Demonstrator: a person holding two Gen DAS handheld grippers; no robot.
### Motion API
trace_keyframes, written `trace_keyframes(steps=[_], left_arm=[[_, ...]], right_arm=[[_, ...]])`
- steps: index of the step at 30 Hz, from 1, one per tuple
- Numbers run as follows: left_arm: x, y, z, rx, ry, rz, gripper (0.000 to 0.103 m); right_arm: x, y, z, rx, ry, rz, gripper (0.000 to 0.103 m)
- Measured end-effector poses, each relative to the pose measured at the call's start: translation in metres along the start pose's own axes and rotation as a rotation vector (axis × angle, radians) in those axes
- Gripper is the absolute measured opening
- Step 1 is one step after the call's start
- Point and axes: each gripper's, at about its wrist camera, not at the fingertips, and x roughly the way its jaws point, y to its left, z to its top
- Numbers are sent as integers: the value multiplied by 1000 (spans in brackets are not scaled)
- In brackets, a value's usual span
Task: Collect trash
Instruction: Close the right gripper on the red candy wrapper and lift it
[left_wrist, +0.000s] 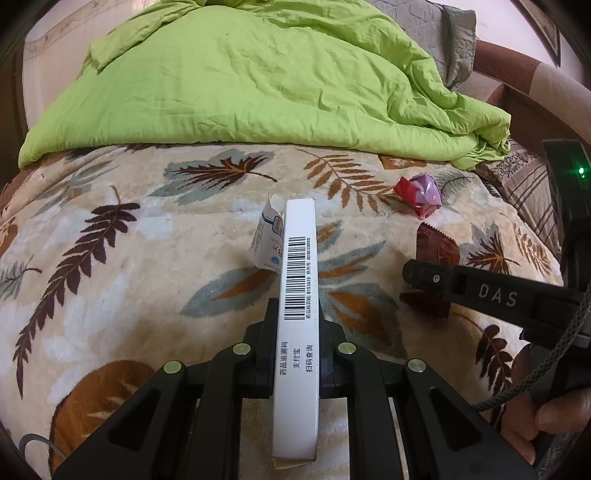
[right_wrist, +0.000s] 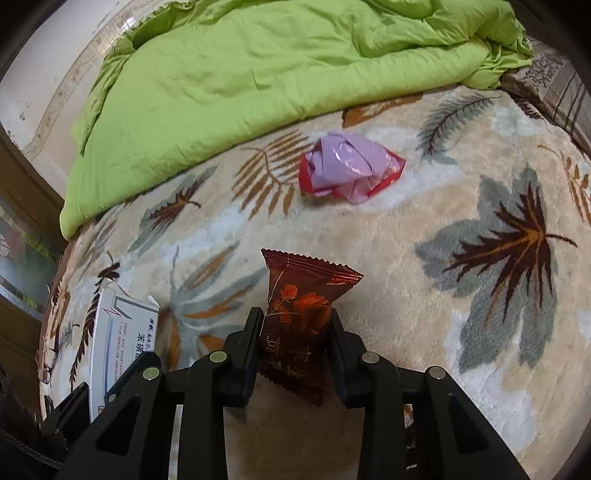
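Observation:
My left gripper (left_wrist: 297, 310) is shut on a long white medicine box (left_wrist: 299, 266) with a barcode, held edge-up above the blanket. Just behind the box lies a small crumpled white-and-blue carton (left_wrist: 266, 236). My right gripper (right_wrist: 295, 326) is shut on a dark red snack wrapper (right_wrist: 301, 314) printed with flowers. In the left wrist view that wrapper (left_wrist: 437, 249) shows at the right, pinched by the right gripper (left_wrist: 421, 286). A crumpled purple-and-red wrapper (right_wrist: 347, 170) lies loose on the blanket further ahead, also visible as the crumpled wrapper (left_wrist: 419, 192) in the left wrist view.
A leaf-patterned beige blanket (left_wrist: 129, 295) covers the bed. A bunched green quilt (left_wrist: 240, 81) fills the far side, with a grey pillow (left_wrist: 454, 40) behind it. A person's hand (left_wrist: 546, 410) holds the right gripper's handle. Striped fabric (right_wrist: 565, 92) lies at the right edge.

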Motion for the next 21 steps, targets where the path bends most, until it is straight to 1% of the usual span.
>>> trace_keyframes(steps=[4, 9, 16, 21], left_arm=[[0, -3, -1, 13, -7, 5, 13], [-4, -3, 1, 9, -25, 4, 13], [-7, 0, 2, -3, -37, -7, 14], [-11, 1, 3, -11, -49, -3, 14]], right_arm=[[-13, 3, 2, -4, -41, 11, 35], [-26, 0, 3, -30, -93, -28, 35], [-49, -24, 9, 51, -160, -56, 35], [-61, -32, 5, 90, -183, -71, 35]])
